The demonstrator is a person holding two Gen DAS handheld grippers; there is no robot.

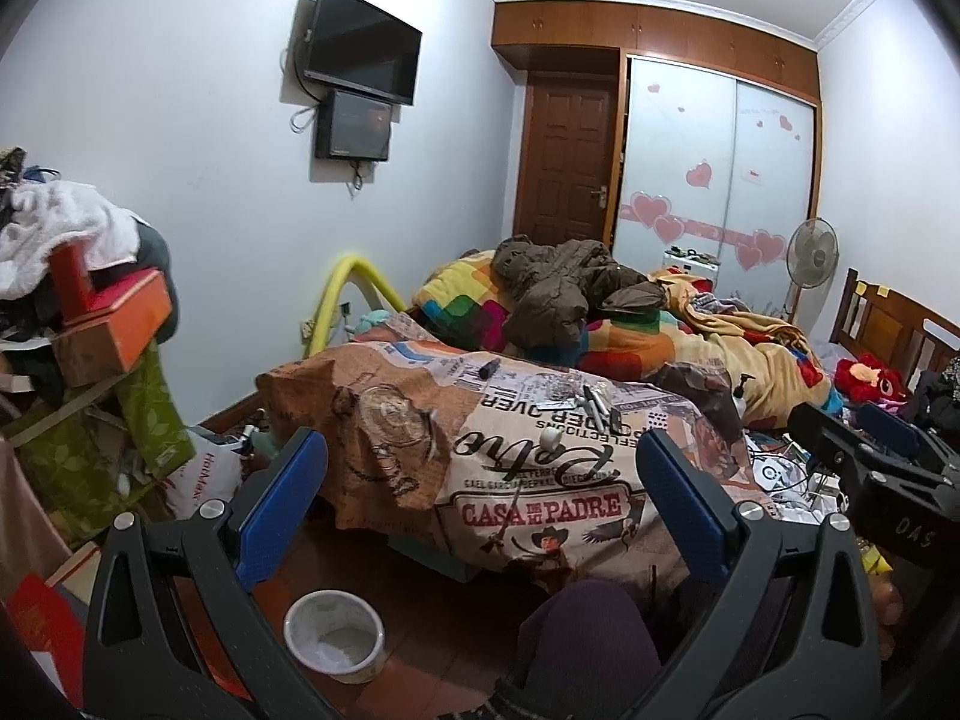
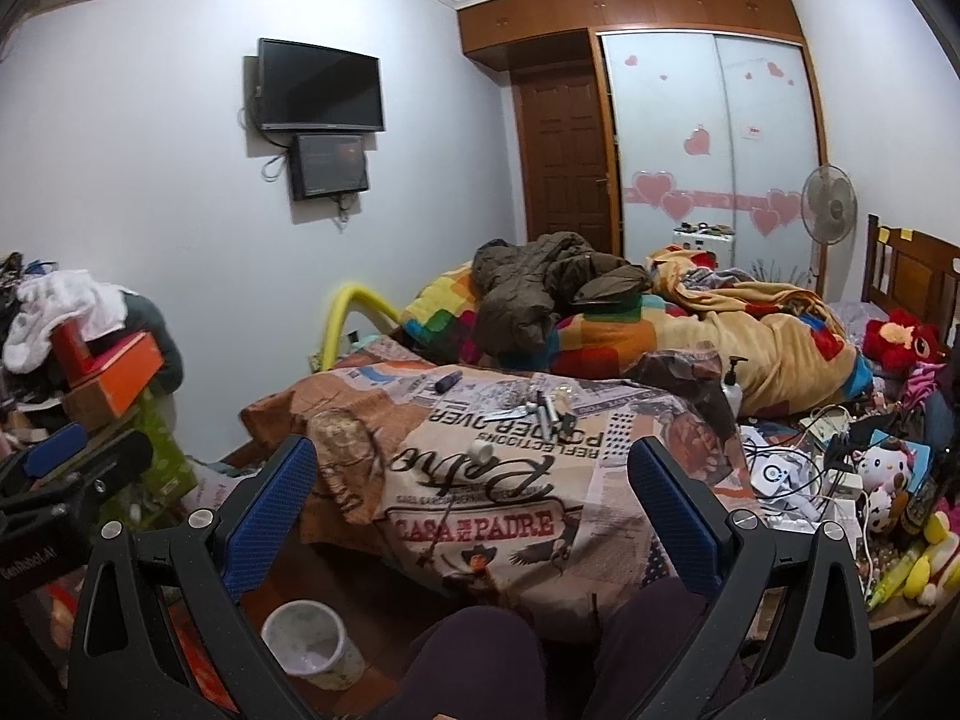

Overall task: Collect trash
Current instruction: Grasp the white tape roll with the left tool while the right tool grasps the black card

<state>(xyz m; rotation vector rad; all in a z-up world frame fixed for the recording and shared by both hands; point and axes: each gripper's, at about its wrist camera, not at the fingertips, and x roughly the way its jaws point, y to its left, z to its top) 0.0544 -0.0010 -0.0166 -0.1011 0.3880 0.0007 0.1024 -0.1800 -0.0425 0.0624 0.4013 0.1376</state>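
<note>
**Cluttered bed, bin on the floor**

You face a bed (image 1: 540,480) under a printed cover in a crowded bedroom. Small trash (image 2: 540,408) lies scattered mid-cover. A white bin (image 1: 334,636) stands on the floor below. Your left gripper (image 1: 480,480) and right gripper (image 2: 474,480) gape wide, empty.

Open air is seen between the spread fingers of the left gripper (image 1: 480,486) and the right gripper (image 2: 474,492), with bare printed bedspread (image 2: 480,516) at 12 o'clock. Farther along that line, the way is broken by a small white cap (image 2: 482,450) and a cluster of tubes (image 2: 543,408). At 3 o'clock the bed is crowded with cables and toys (image 2: 840,468); at 9 o'clock stacked boxes (image 2: 114,378) close the side. At 6 o'clock a white bin (image 2: 312,642) and the person's knees (image 2: 480,654) fill the floor.
</note>
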